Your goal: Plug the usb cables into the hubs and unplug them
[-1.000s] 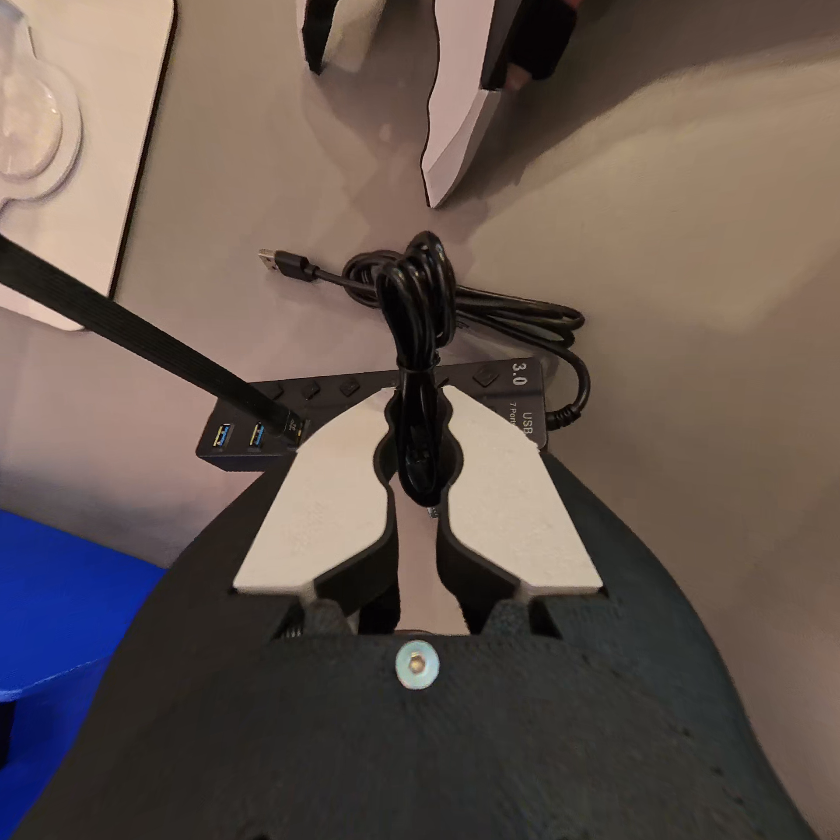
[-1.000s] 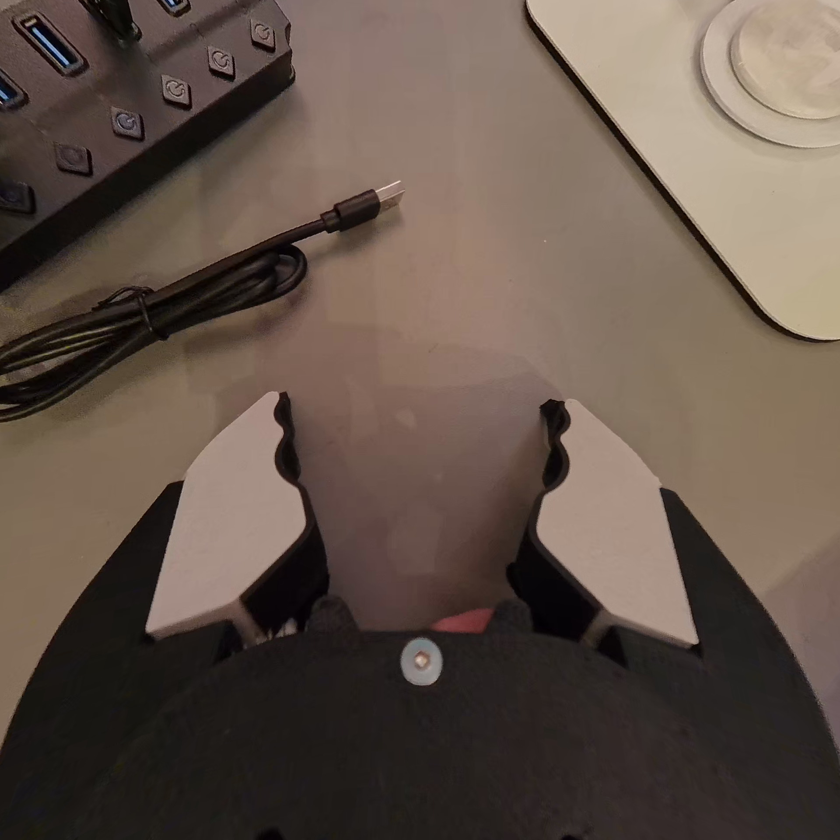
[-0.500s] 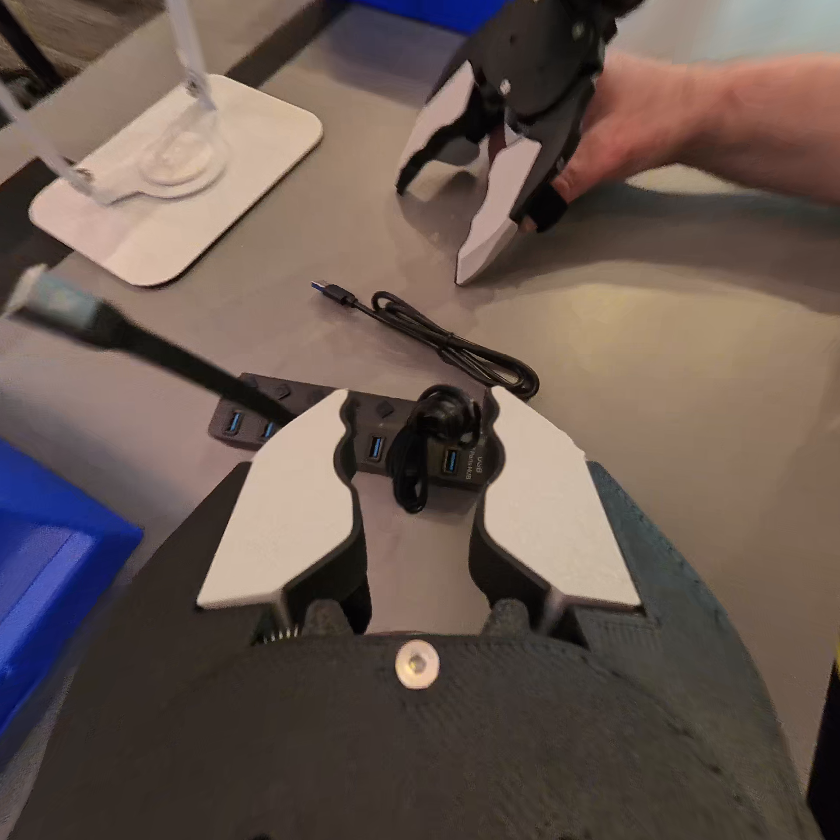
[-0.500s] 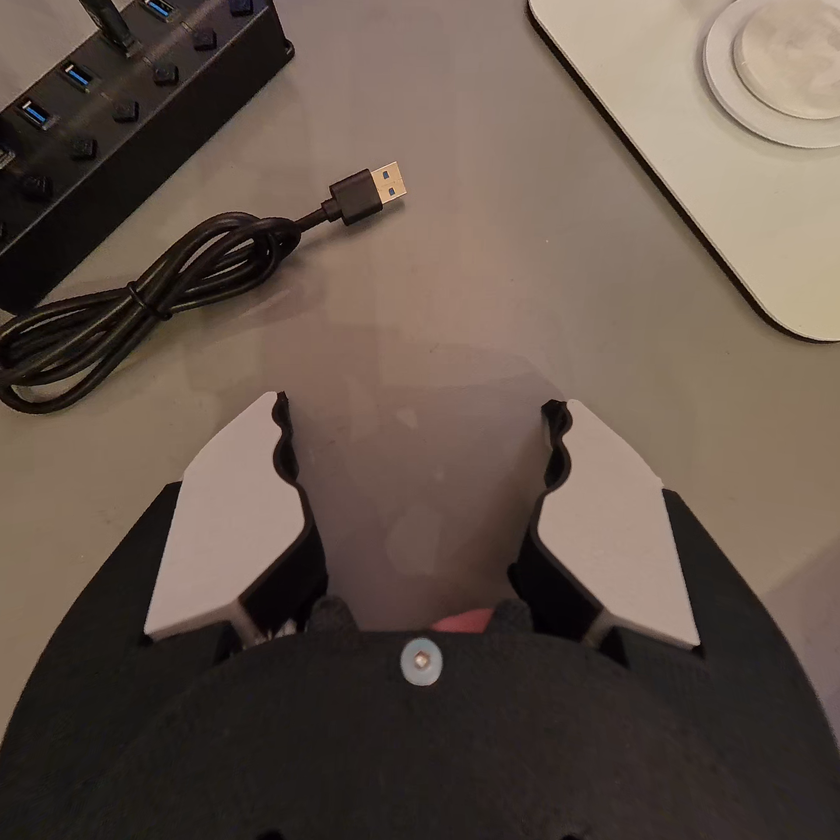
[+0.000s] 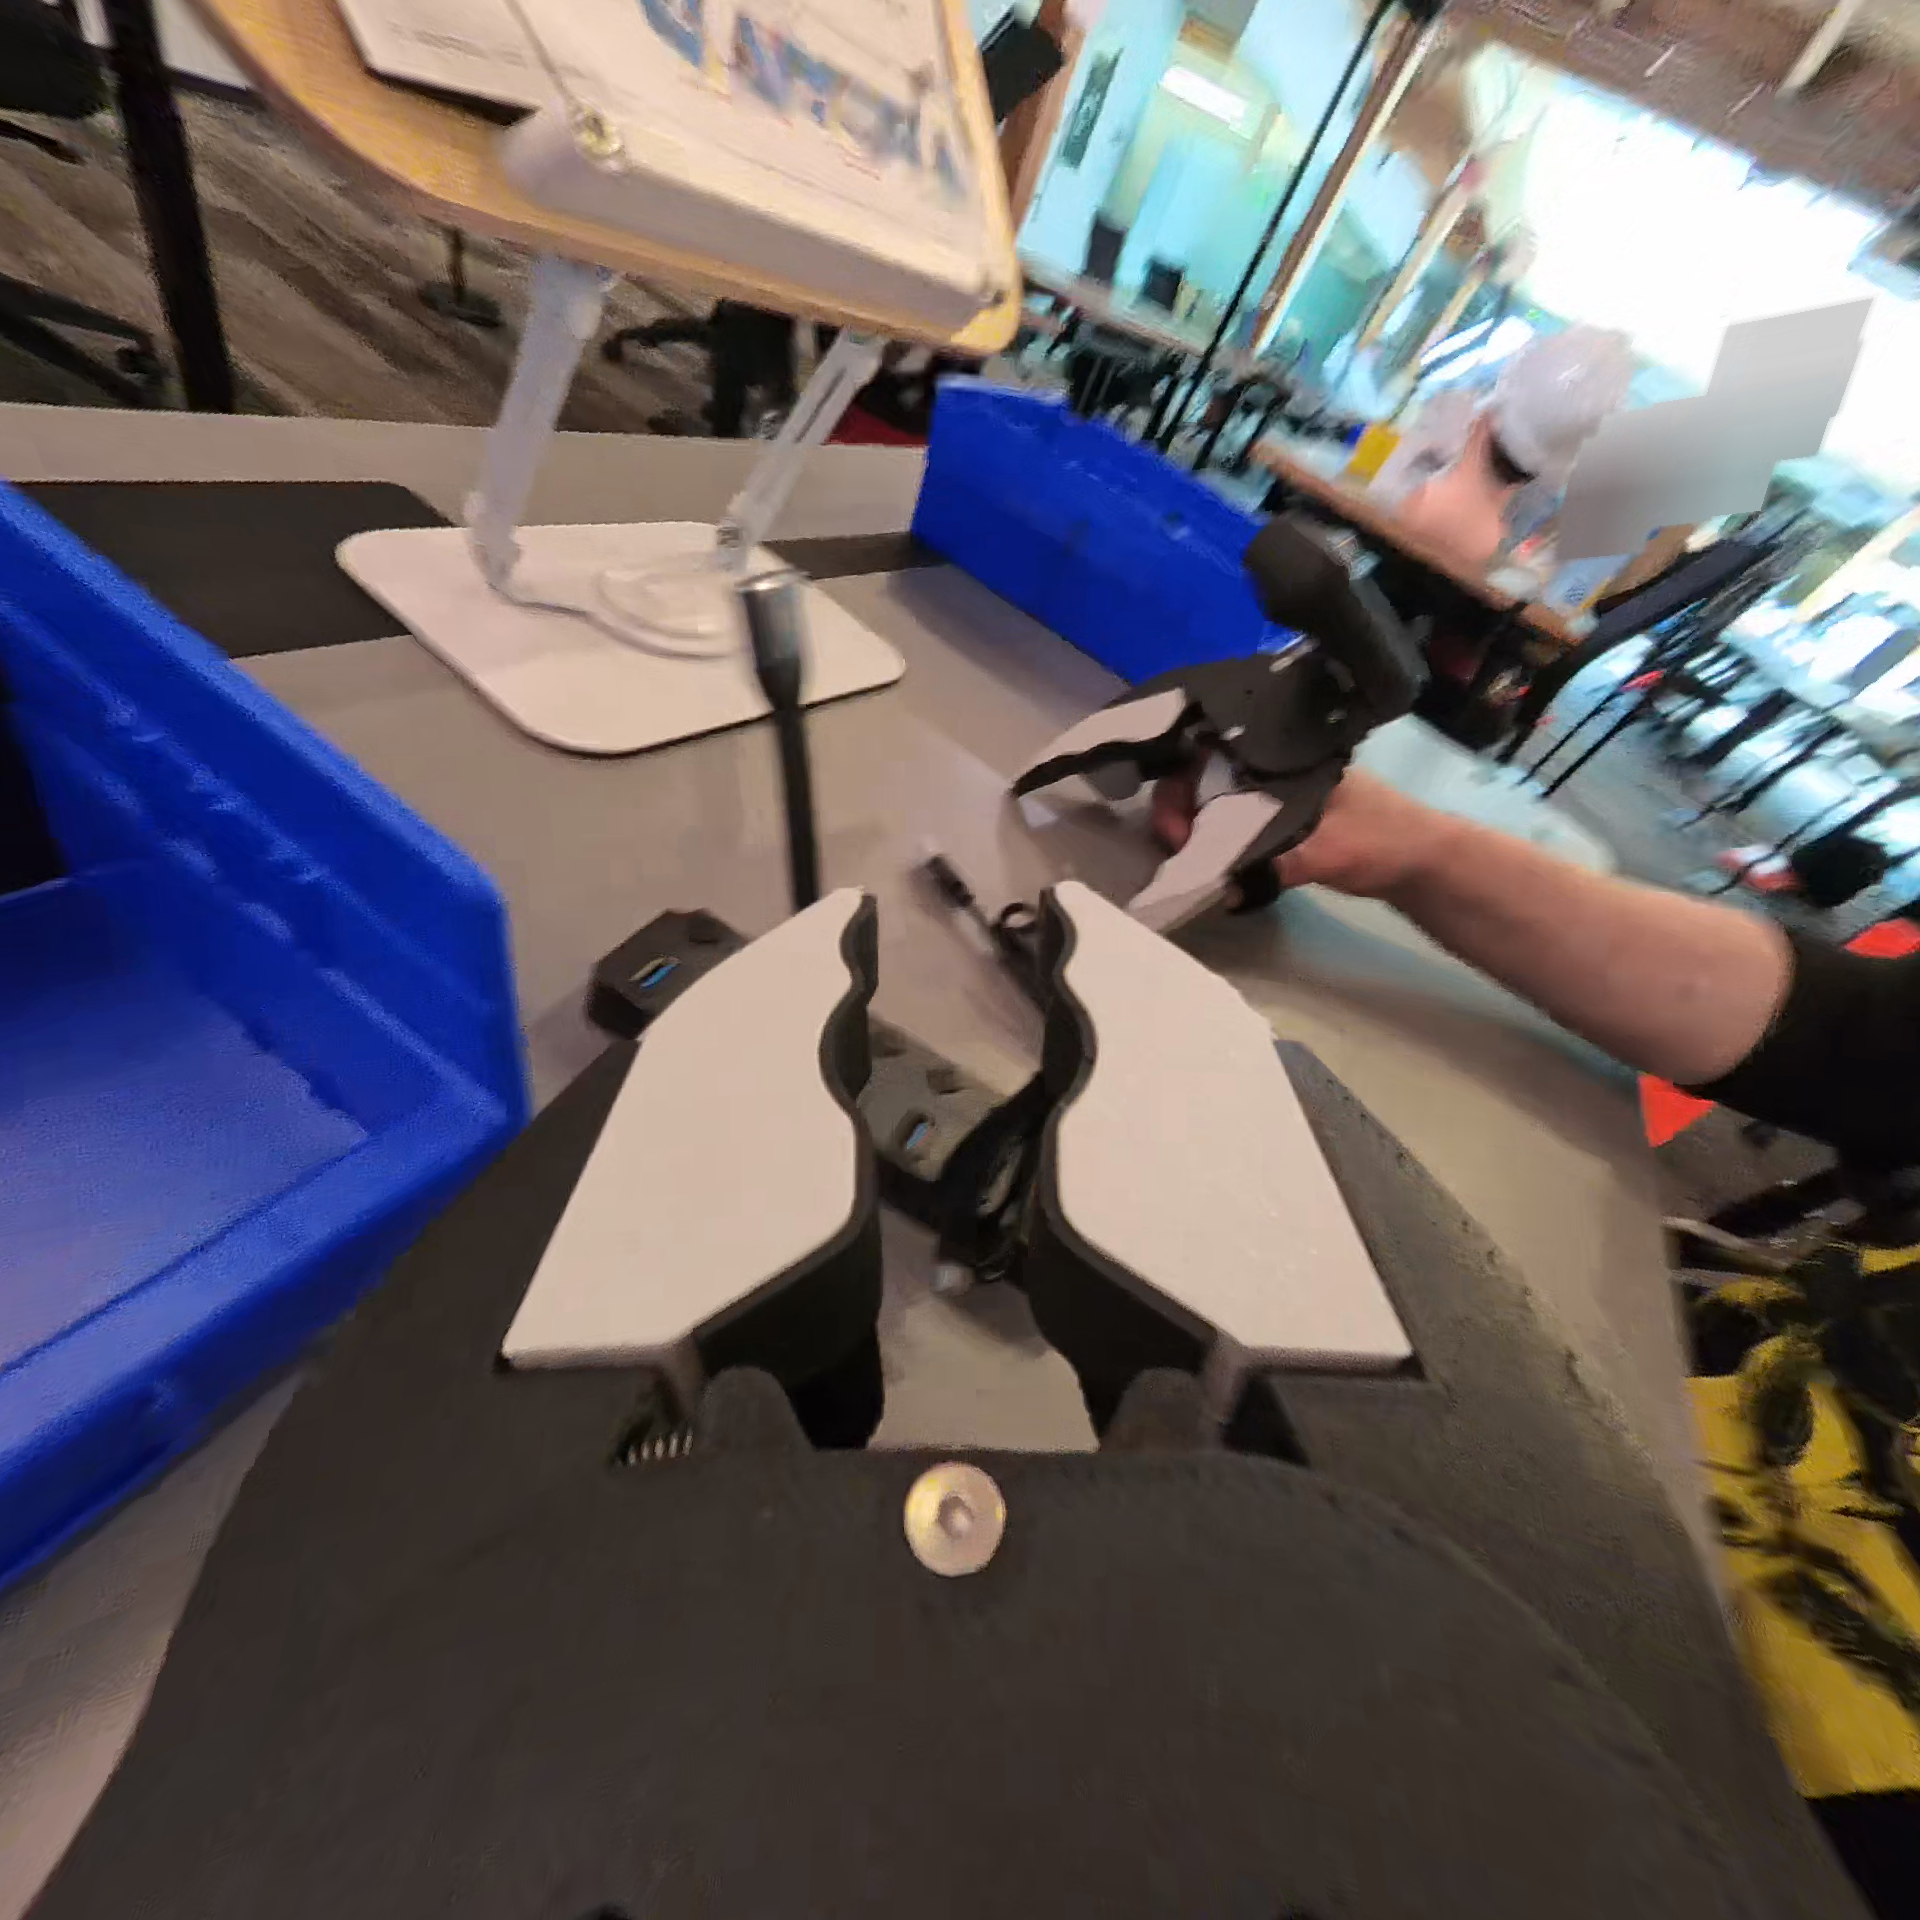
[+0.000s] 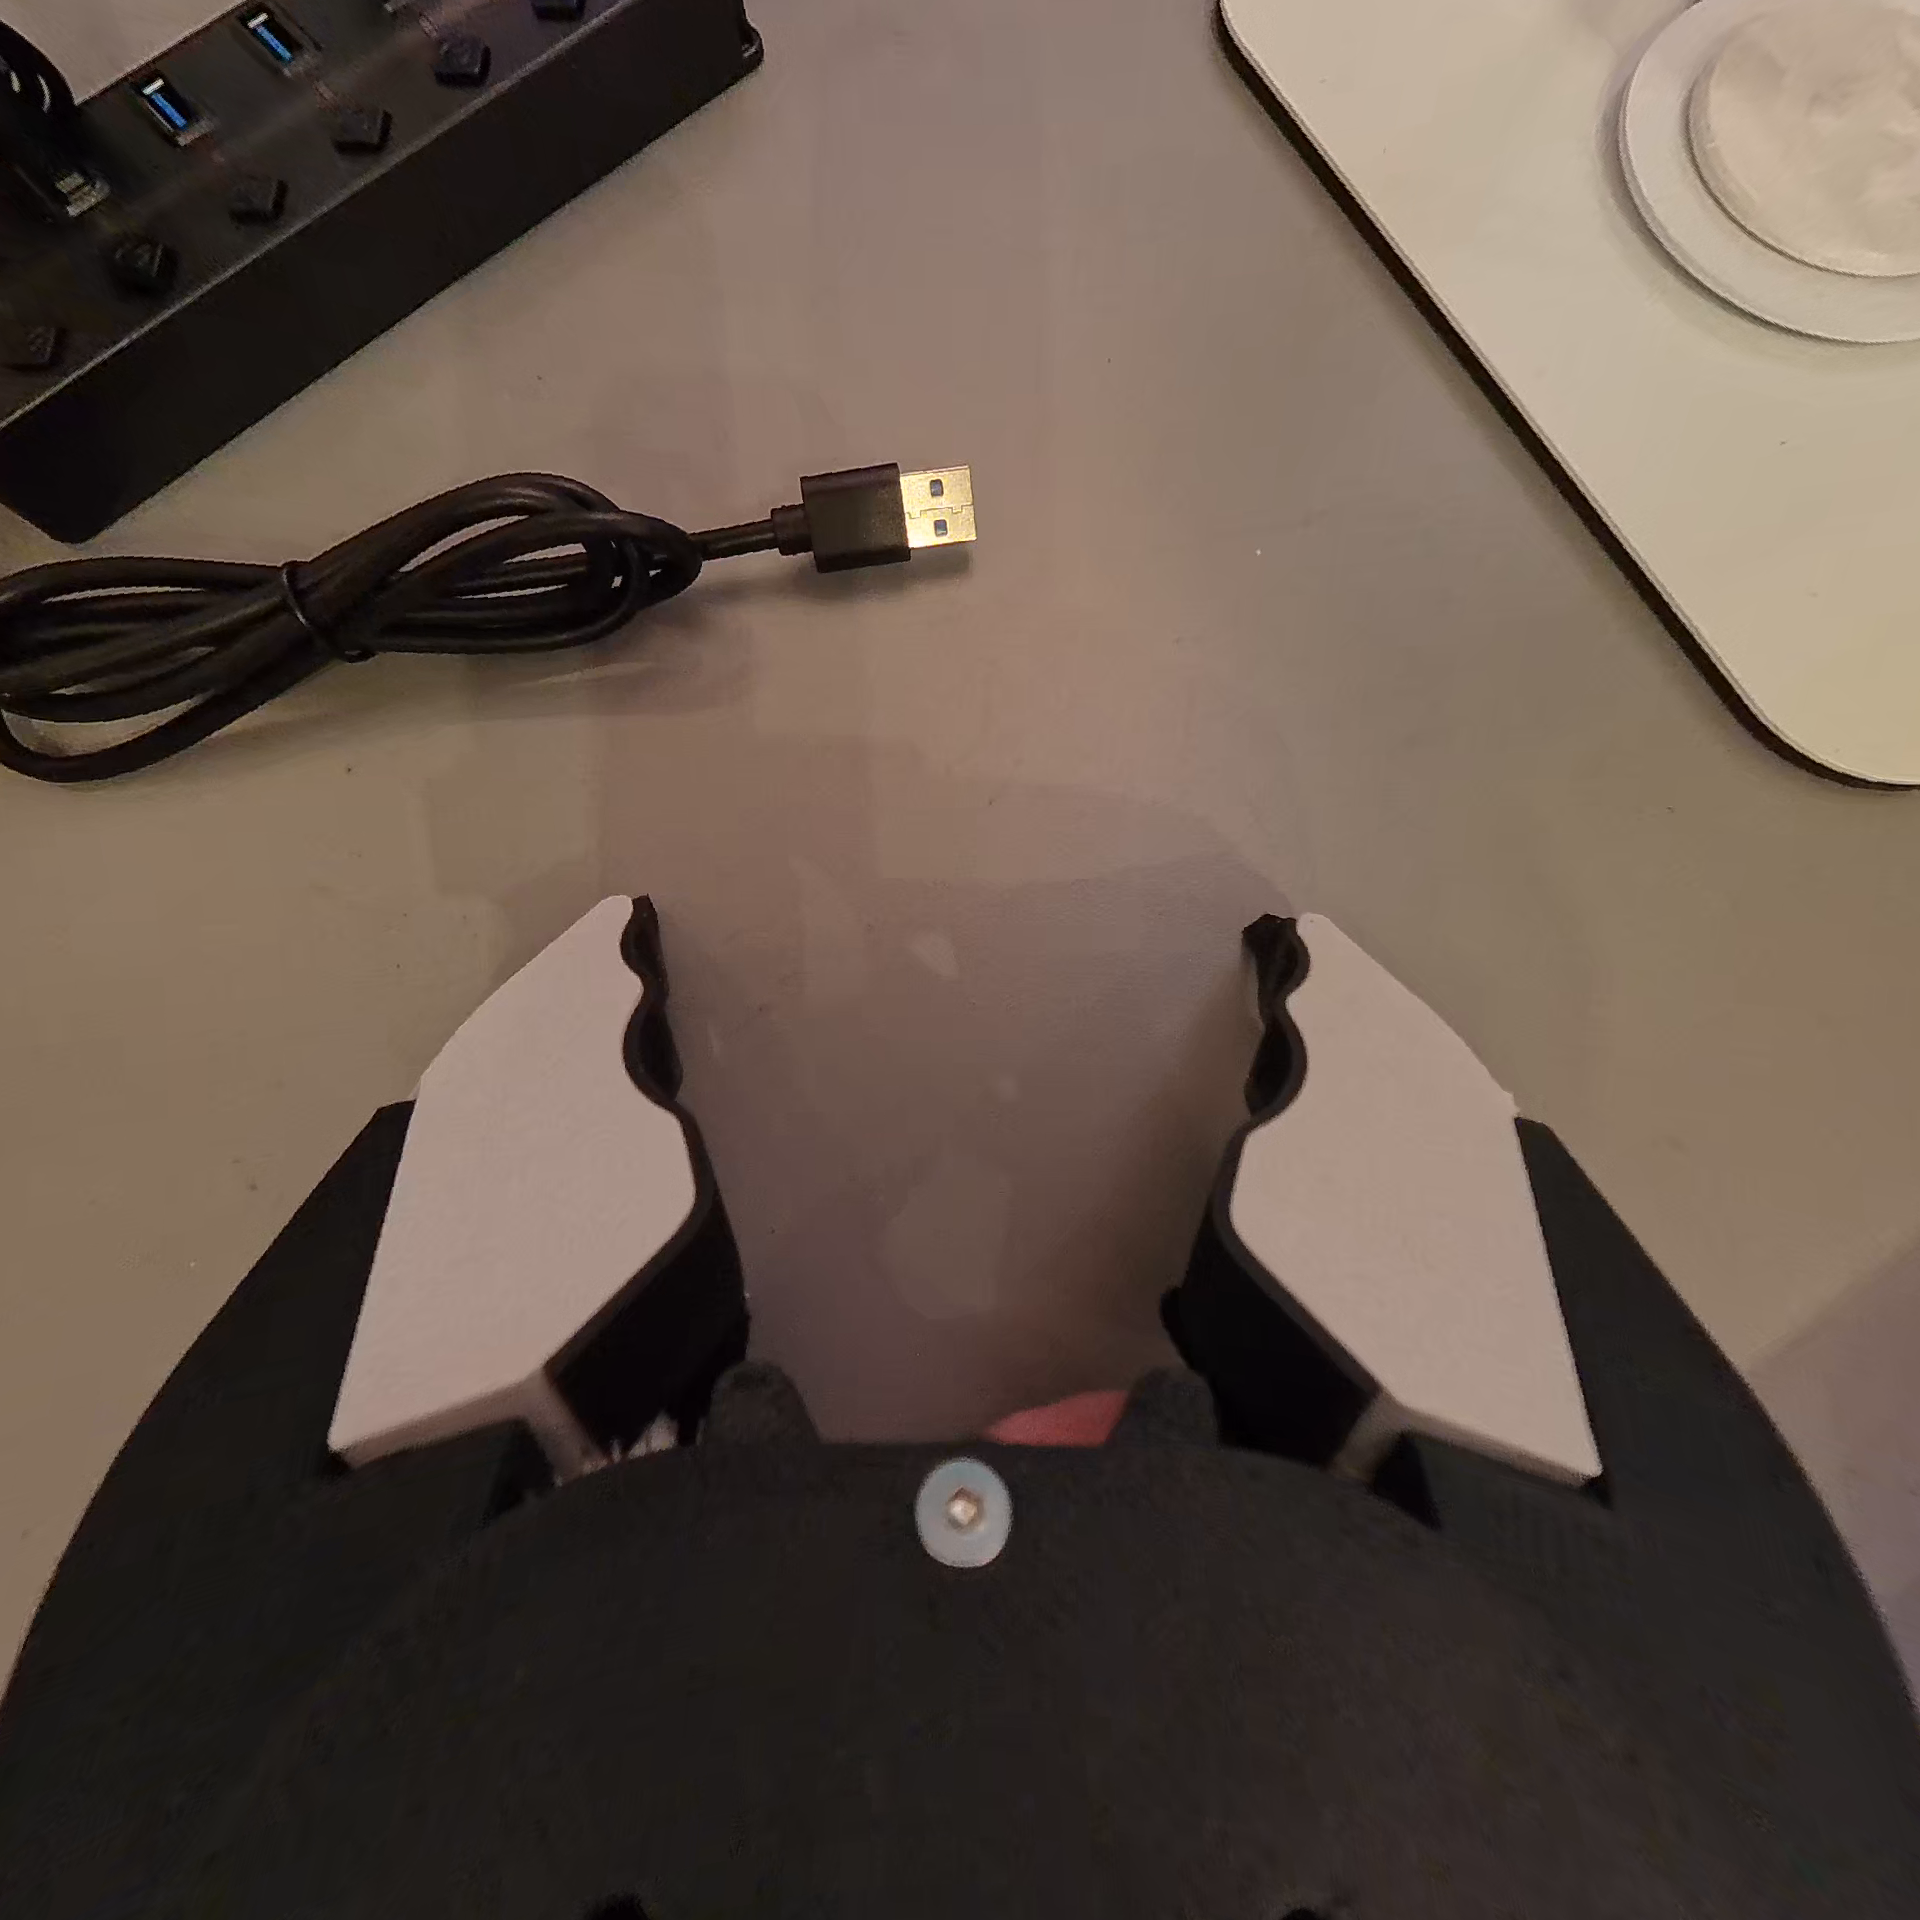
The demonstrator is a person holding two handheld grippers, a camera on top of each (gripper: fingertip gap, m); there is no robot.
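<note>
- Left claw (image 5: 956, 914): fingers stand a narrow way apart, with a clear gap between the tips. Nothing is pressed between the pads. It hovers above the black USB hub (image 5: 665, 961), part of which shows through the gap. A bundled black cable lies deep between the fingers near the right-hand one; whether it touches that finger cannot be told, as the view is blurred.
- Right claw (image 6: 961, 920): fingers spread wide, with only bare grey surface (image 6: 1091, 520) between the pads. It holds nothing and touches nothing.
- In the left wrist view the right claw (image 5: 1091, 842) sits across the surface, gripped by a person's hand (image 5: 1340, 852), its tips pointing down towards the surface.
- USB hub, right wrist view (image 6: 343, 197): it lies at the upper left, blue ports facing up, well ahead of the right claw.
- Loose USB cable (image 6: 343, 613): tied in a coil, it lies on the surface just beside the hub. Its plug (image 6: 888, 516) is unplugged, metal end pointing right, ahead of the right claw and apart from it.
- Another black cable (image 5: 795, 769) rises upright from the hub.
- White stand base (image 6: 1558, 364) lies to the upper right; a blue bin (image 5: 208, 1039) stands to the left of the left claw.
</note>
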